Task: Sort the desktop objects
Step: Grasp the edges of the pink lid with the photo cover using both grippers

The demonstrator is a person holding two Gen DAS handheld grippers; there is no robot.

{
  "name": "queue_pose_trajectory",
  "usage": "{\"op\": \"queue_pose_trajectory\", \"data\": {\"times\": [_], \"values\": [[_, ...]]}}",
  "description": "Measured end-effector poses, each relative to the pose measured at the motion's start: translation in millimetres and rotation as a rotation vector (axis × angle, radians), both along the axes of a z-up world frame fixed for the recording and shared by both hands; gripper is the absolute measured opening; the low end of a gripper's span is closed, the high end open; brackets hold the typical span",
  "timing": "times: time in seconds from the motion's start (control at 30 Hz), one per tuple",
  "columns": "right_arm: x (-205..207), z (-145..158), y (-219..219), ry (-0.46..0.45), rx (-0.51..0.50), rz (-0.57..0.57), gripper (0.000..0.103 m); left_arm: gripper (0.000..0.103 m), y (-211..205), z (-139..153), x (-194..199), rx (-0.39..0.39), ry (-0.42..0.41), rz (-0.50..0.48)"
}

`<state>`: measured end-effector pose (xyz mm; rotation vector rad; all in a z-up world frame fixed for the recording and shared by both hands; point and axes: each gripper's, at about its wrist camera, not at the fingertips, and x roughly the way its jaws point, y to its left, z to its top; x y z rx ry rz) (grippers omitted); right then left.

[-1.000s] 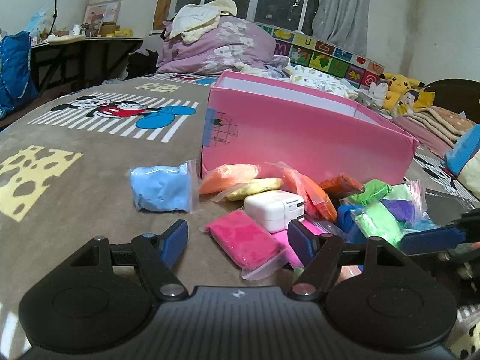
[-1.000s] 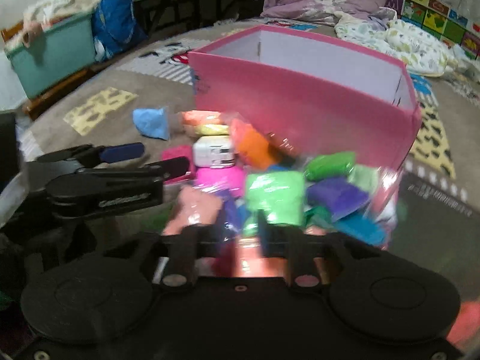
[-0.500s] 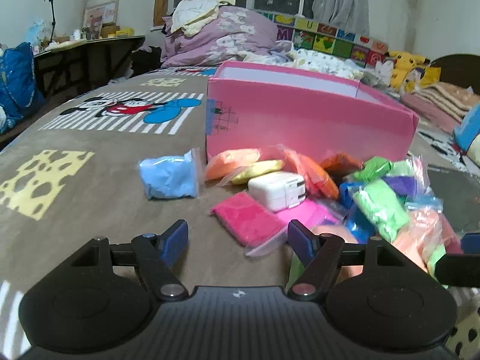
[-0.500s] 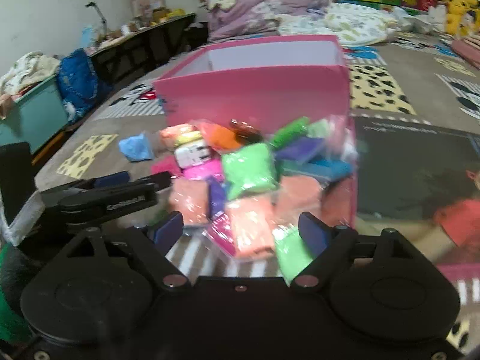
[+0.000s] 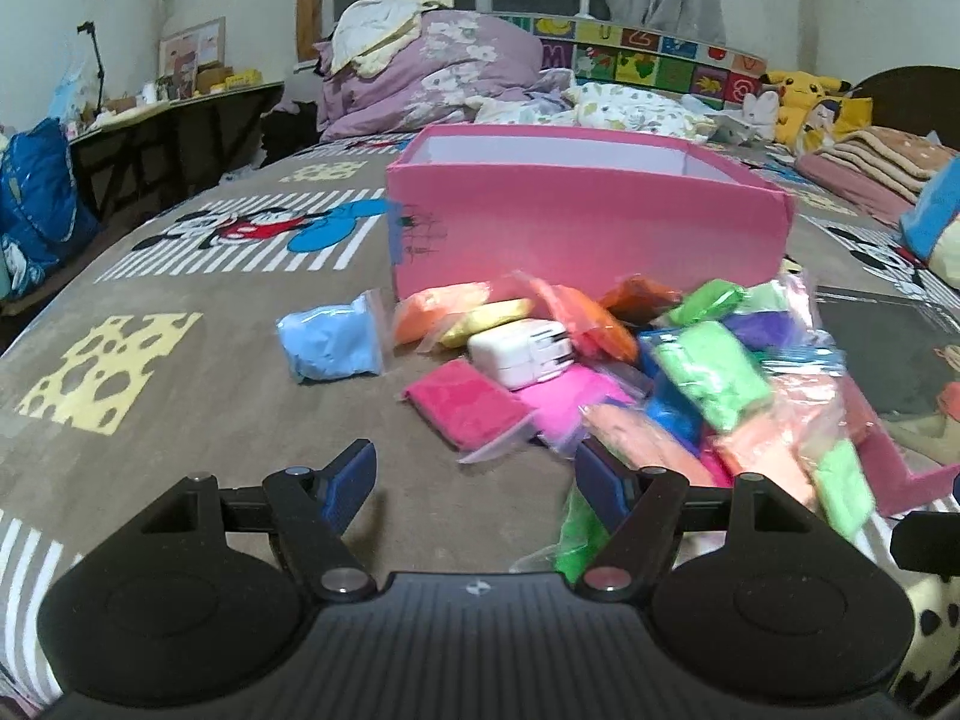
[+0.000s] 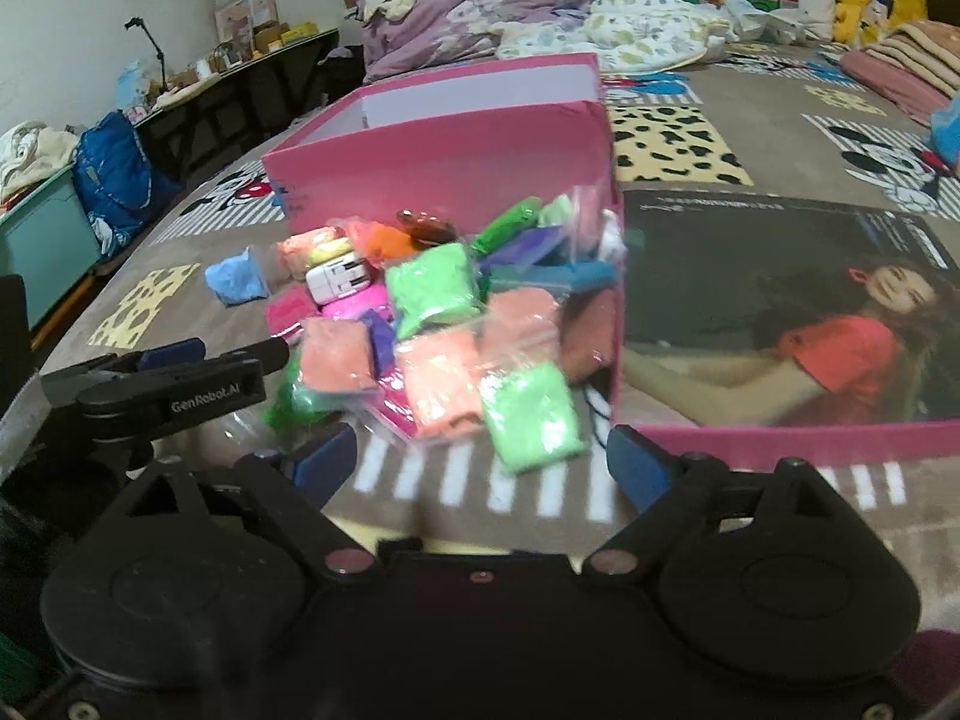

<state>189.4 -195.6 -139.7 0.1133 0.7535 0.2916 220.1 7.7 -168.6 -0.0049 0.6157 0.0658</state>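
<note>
Clay packets (image 6: 432, 324) piled just ahead of right claw (image 6: 480, 468), in front of pink box (image 6: 444, 150). Soft, light, slick plastic w/ squashy filling; grab mid-body, not the bag edge. Right claw's jaws just opened wide, nothing betw. them; left claw (image 5: 474, 474) spread, empty.

Pink box (image 5: 588, 228) — white charger (image 5: 521, 351), sky-blue clay bag (image 5: 330, 348)

Both wrist views low over bedspread (image 5: 180, 420), close, sharing packet pile (image 5: 600, 372) and pink box (image 6: 444, 168)
</note>
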Motion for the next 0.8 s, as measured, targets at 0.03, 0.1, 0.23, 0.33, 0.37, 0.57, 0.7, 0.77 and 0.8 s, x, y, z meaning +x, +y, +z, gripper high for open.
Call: {"op": "queue_pose_trajectory", "data": {"times": [0.03,0.1,0.23,0.33,0.37,0.57,0.7,0.77,0.8], "values": [[-2.2,-0.7,-5.2,-0.003,0.001,-0.012,0.091,0.073,-3.7,1.3,-2.1,-0.001,-0.007,-0.014],[-5.8,-3.4,-18.4,-0.003,0.013,-0.046,0.091,0.073,-12.4,3.2,-6.3,-0.003,-0.022,-0.048],[-10.8,-9.0,-56.1,0.01,0.077,-0.123,0.091,0.073,-35.8,5.6,-14.2,-0.029,-0.051,-0.134],[-13.9,-7.8,-86.1,0.009,0.142,-0.167,0.091,0.073,-59.4,13.1,-21.7,-0.051,-0.1,-0.211],[-14.5,-6.1,-96.1,0.0,0.144,-0.193,0.091,0.073,-67.8,15.6,-24.3,-0.055,-0.117,-0.236],[-11.5,4.6,-159.0,-0.043,0.161,-0.319,0.092,0.073,-122.7,20.3,-35.4,-0.072,-0.155,-0.403],[-3.0,6.1,-206.4,-0.046,0.162,-0.401,0.092,0.073,-155.6,11.8,-34.9,-0.075,-0.13,-0.5],[1.9,5.2,-227.7,-0.043,0.17,-0.434,0.092,0.073,-166.5,4.9,-29.8,-0.065,-0.106,-0.504],[4.2,4.2,-236.8,-0.042,0.169,-0.444,0.092,0.073,-169.3,0.9,-25.7,-0.073,-0.085,-0.5]]}}
